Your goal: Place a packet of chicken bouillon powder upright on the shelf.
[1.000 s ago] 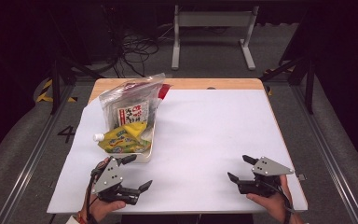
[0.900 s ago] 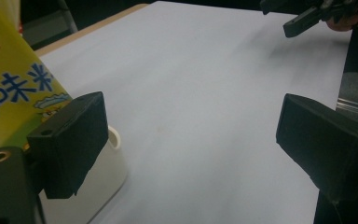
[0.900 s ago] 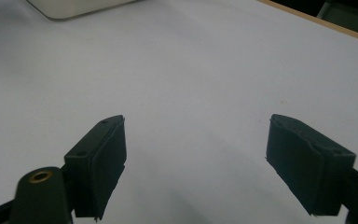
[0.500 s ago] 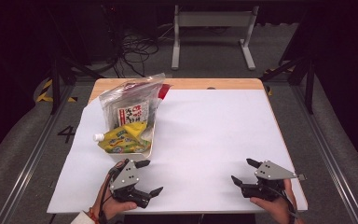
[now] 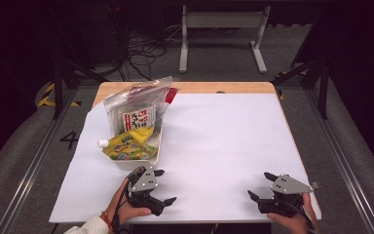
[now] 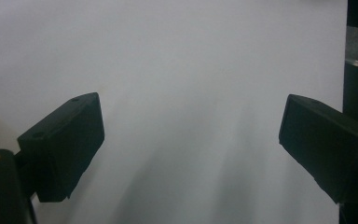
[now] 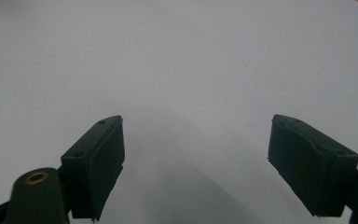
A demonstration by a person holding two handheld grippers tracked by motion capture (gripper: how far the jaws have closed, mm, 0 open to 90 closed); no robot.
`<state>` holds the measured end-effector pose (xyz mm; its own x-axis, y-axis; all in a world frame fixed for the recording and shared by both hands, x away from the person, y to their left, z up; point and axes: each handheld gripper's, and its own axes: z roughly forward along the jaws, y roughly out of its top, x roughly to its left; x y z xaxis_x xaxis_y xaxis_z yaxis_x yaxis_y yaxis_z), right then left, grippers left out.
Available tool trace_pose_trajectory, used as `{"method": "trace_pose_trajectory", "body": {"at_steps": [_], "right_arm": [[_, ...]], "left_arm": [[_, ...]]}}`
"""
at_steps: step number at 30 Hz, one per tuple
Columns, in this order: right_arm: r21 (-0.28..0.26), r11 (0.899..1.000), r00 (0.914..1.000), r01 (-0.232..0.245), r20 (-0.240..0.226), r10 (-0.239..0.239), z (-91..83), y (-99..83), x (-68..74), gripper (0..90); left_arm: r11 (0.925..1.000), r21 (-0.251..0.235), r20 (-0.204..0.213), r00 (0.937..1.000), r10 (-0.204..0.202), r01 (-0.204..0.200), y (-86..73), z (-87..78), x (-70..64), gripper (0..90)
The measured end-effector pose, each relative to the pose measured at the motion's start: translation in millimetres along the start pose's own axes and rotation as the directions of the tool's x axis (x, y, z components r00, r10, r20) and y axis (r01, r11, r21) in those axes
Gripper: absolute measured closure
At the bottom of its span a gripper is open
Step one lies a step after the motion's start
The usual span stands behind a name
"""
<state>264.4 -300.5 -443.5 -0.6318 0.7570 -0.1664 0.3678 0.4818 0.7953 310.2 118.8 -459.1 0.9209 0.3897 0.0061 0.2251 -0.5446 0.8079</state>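
Gaping left gripper (image 5: pixel 165 186) near tray (image 5: pixel 153 158) — right gripper (image 5: pixel 262 185) apart

Black tools (image 5: pixel 164 186), grey plates, white sleeve (image 5: pixel 88 227).

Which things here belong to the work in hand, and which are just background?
In the job:
left gripper, jaws open
right gripper, jaws open
white tray
yellow pouch in the tray
clear bag of packets

Lying about:
white table cover
cables on the floor
grey stand
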Motion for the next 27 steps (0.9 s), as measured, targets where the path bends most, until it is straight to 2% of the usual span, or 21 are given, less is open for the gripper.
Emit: {"method": "trace_pose_trajectory", "body": {"at_steps": [5,10,15,27], "right_arm": [[-0.012,1.0,1.0,0.002,0.009,-0.002,-1.1,0.8,0.4,17.7],[-0.012,1.0,0.9998,0.003,0.019,-0.003,-0.7,1.3,0.8,16.6],[-0.032,0.999,0.9995,-0.006,0.03,0.007,-1.4,3.4,1.0,16.5],[-0.036,0.999,0.9997,-0.009,0.023,0.01,-0.5,2.7,-0.8,16.6]], "left_arm": [[1.0,-0.001,-0.01,0.9999,0.008,-0.008,2.2,0.6,-1.3,6.9],[0.9998,-0.02,-0.015,0.9999,-0.003,0.002,1.4,-1.3,-1.1,7.3],[0.9999,-0.015,-0.027,0.9996,0.006,-0.006,0.6,-5.9,0.7,8.3],[0.9997,-0.018,-0.025,0.9996,0.015,-0.015,1.8,-5.3,0.8,9.1]]}}
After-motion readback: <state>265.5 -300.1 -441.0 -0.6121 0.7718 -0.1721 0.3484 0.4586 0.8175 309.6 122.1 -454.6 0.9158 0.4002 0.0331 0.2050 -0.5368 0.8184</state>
